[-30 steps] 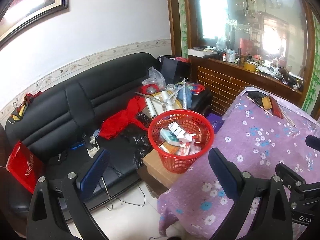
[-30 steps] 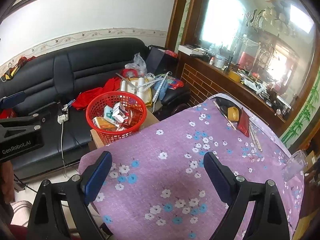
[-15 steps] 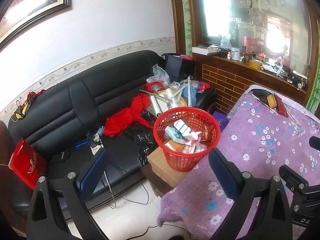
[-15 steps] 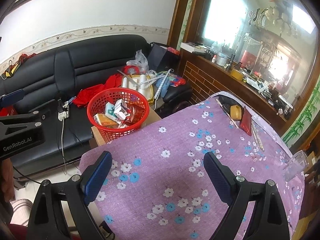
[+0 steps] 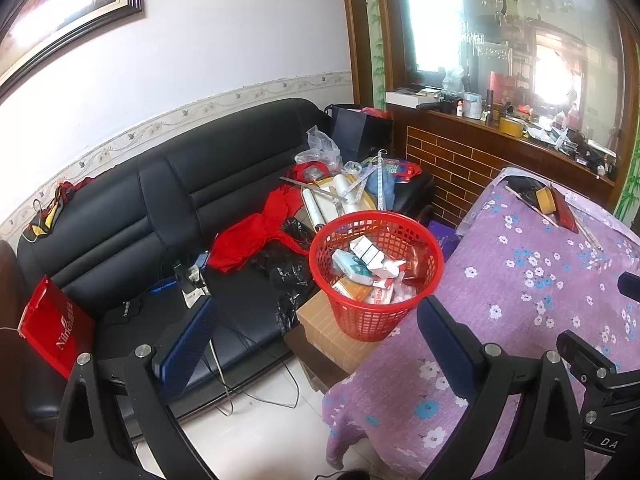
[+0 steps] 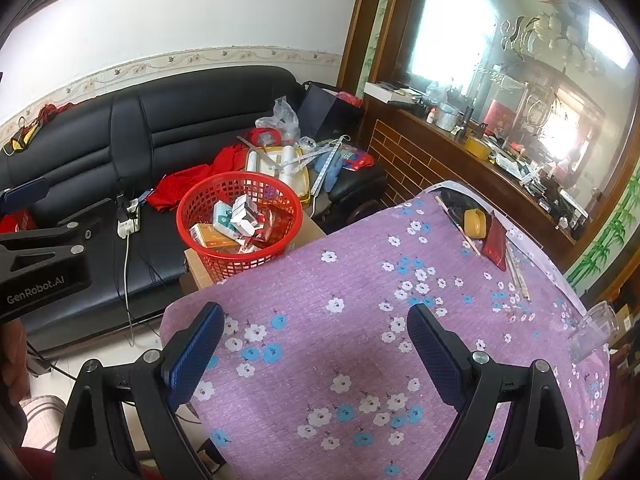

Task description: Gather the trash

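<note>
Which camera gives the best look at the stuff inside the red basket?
The left wrist view: the red basket sits near the frame's centre, with the boxes and packets inside it large. The right wrist view shows the same basket smaller and further off, its contents still visible.

I see: a black sofa (image 5: 160,208) along the wall, with red cloth (image 5: 256,236), a black plastic bag (image 5: 288,268) and a red paper bag (image 5: 56,328) on it. A purple flowered tablecloth (image 6: 360,340) bearing a roll of yellow tape (image 6: 474,222). A brick-fronted counter (image 5: 452,164) below a large mirror (image 6: 520,60).
</note>
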Motion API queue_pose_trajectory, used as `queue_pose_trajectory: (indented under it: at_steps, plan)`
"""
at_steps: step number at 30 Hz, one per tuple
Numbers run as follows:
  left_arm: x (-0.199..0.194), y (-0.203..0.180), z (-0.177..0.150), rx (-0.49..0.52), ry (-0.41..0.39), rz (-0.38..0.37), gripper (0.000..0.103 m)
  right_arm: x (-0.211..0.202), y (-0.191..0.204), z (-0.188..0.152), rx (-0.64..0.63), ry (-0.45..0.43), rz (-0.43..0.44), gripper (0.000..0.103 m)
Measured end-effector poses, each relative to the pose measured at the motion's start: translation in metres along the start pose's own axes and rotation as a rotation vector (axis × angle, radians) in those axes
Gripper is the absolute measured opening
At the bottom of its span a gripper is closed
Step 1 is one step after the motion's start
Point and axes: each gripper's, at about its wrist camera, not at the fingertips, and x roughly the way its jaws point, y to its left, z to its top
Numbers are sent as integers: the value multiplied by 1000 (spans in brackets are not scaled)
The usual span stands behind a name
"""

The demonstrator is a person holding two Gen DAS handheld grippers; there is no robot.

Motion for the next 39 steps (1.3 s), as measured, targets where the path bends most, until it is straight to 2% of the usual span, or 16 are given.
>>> queue_pose_trajectory:
  at_steps: [39]
  plan:
    - [4, 0, -5, -5, 9, 0, 99, 7, 1, -6, -4, 16, 8, 95]
